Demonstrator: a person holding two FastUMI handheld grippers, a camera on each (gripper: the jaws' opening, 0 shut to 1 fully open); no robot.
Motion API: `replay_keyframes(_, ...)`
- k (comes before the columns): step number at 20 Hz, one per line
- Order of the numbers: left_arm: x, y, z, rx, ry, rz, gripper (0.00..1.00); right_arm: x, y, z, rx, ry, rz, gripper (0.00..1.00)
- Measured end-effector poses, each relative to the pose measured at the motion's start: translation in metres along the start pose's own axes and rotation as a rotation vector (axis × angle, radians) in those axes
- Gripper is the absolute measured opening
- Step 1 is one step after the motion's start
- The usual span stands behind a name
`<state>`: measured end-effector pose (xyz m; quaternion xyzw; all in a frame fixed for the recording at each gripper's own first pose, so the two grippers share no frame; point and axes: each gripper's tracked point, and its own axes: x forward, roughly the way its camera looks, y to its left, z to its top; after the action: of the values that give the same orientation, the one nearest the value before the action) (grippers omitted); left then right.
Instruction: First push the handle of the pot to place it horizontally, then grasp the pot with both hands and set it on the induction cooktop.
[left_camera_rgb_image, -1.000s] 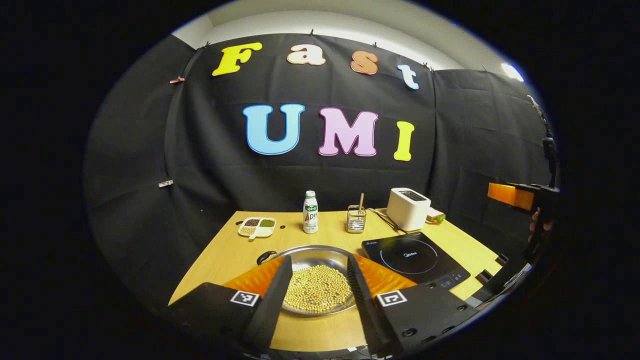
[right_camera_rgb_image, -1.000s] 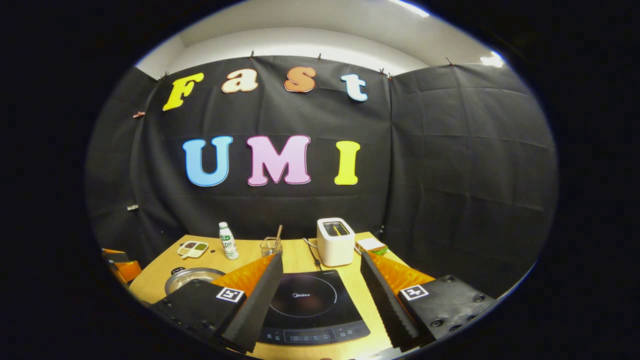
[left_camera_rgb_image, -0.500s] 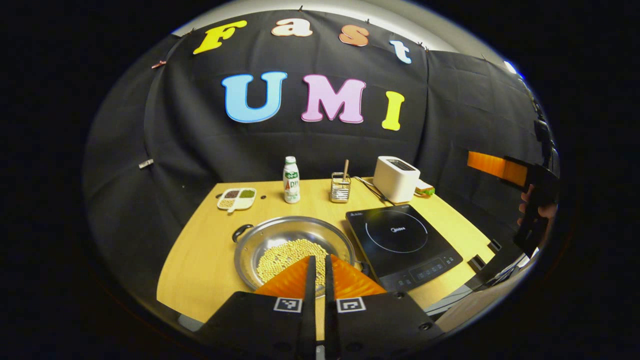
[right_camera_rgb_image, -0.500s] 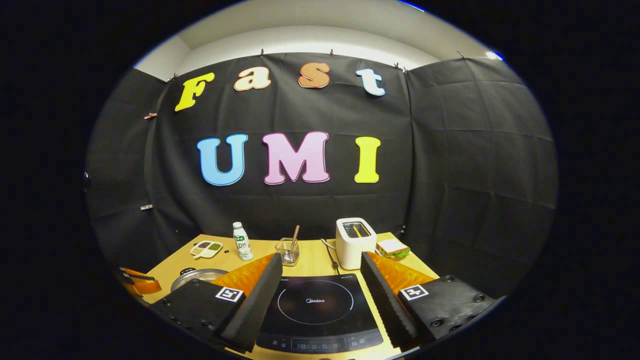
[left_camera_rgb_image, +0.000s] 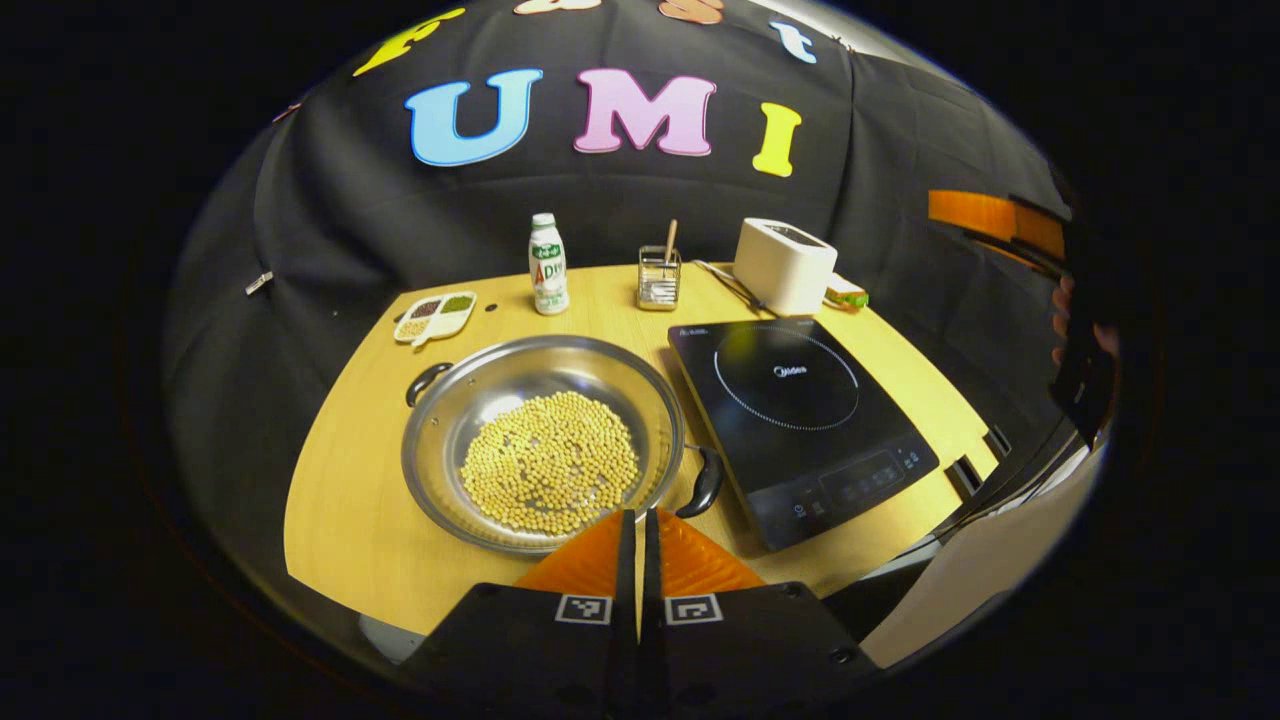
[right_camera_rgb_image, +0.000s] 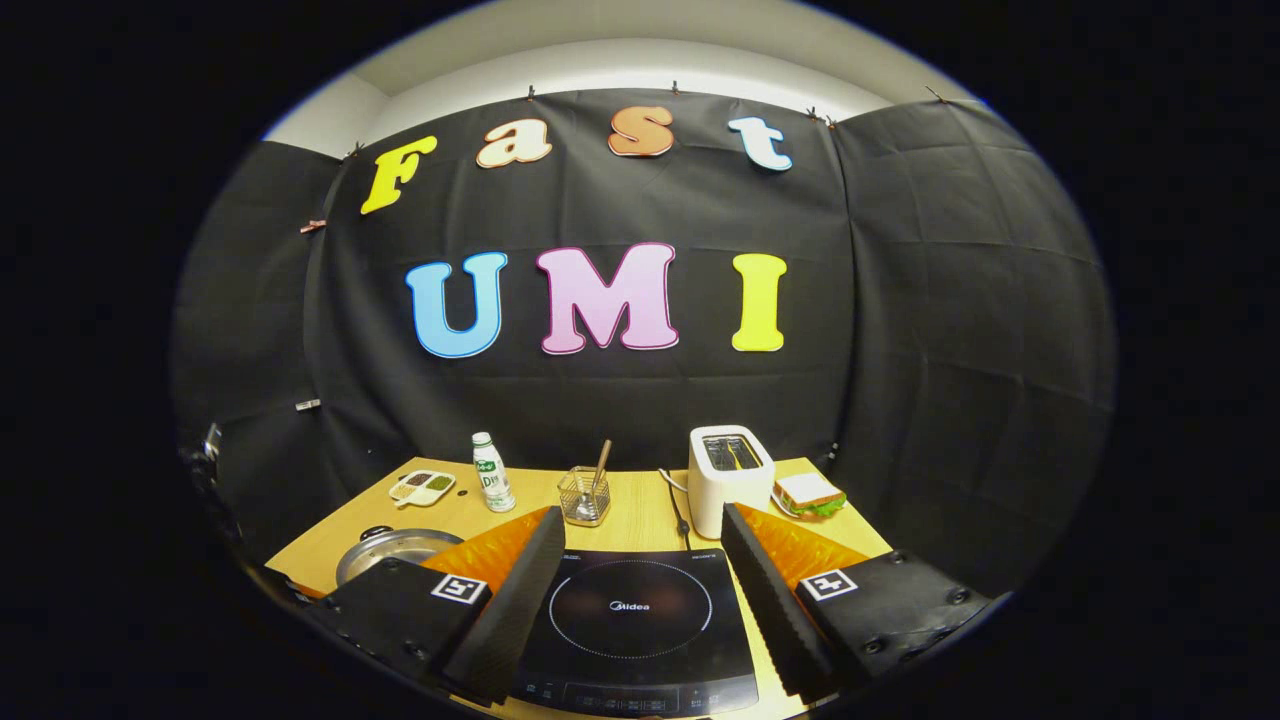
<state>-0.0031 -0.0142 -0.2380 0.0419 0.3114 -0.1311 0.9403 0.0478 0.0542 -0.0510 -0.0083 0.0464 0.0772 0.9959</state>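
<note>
I see my left hand-held gripper (left_camera_rgb_image: 638, 525) with its fingers pressed together on nothing, hovering above the near rim of the round steel pot of yellow beans (left_camera_rgb_image: 545, 440); the pot sits on the pale wooden worktop (left_camera_rgb_image: 350, 500), just left of the black induction cooktop (left_camera_rgb_image: 800, 410), its black handles apparently skewed diagonally; my right hand-held gripper (right_camera_rgb_image: 640, 570) stands wide open over the cooktop, empty.
</note>
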Motion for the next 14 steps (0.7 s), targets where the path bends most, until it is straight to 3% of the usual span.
replay_keyframes(6,0.038,-0.026,-0.027,0.022,0.114,-0.067,0.05,0.015,-0.016,0.001,0.038,0.013,-0.006,0.97)
replay_keyframes(14,0.072,-0.031,-0.048,0.105,0.251,-0.059,0.05,0.017,-0.04,-0.004,0.046,0.026,-0.032,0.96)
